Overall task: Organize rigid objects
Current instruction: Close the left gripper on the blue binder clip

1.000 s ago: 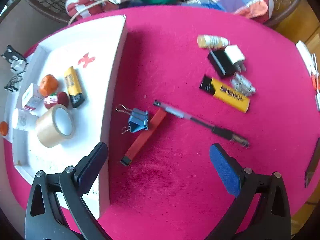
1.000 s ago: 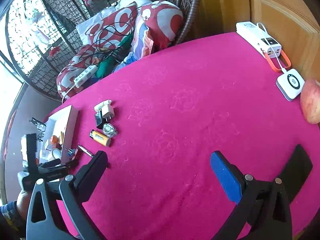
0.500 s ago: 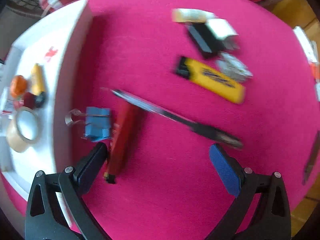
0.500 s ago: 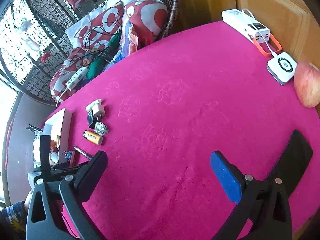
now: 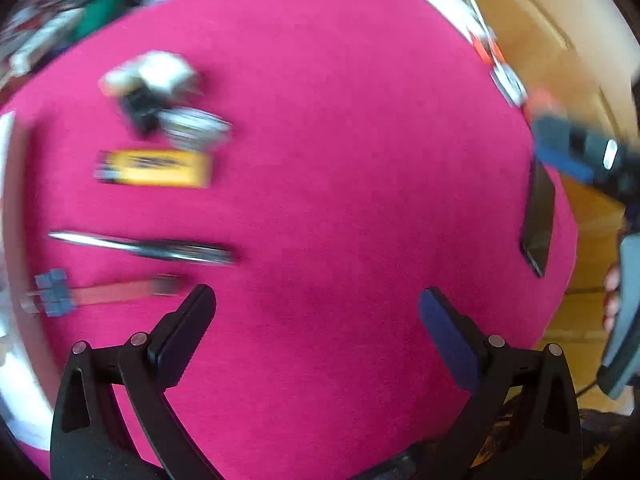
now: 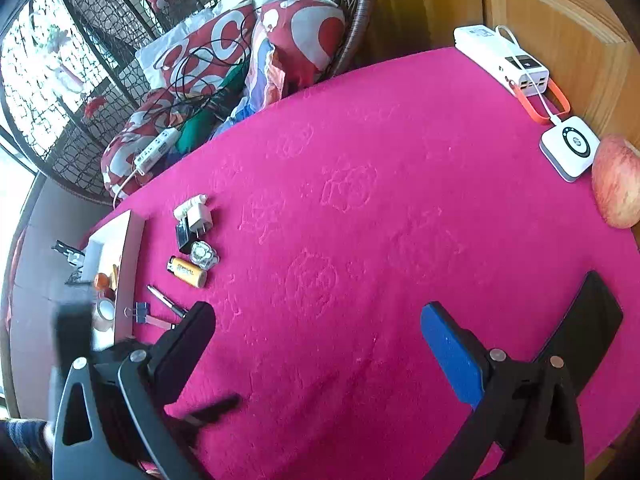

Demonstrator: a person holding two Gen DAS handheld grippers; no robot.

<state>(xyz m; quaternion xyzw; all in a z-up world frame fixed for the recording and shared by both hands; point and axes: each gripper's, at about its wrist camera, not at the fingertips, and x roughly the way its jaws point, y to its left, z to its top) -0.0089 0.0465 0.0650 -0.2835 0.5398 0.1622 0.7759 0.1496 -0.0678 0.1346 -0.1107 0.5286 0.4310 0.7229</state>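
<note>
On the pink table lie a yellow lighter (image 5: 154, 168) (image 6: 187, 272), a pen (image 5: 148, 248) (image 6: 165, 301), a red strip with a blue binder clip (image 5: 54, 293) (image 6: 140, 313), and a black and white charger pile (image 5: 156, 92) (image 6: 194, 224). The white tray (image 6: 122, 276) with small items stands at the table's left edge. My left gripper (image 5: 316, 312) is open and empty above the cloth, right of the pen; its view is blurred. My right gripper (image 6: 318, 330) is open and empty over the table's near side.
A black phone (image 5: 540, 220) (image 6: 588, 328) lies at the right edge. A white power bank (image 6: 504, 60), a white puck (image 6: 570, 148) and an apple (image 6: 618, 188) sit far right. Cushions and cables fill the wicker chair (image 6: 224, 52) behind.
My left gripper has swung right, away from the tray, so the loose objects now lie at its left. My right gripper has hardly moved.
</note>
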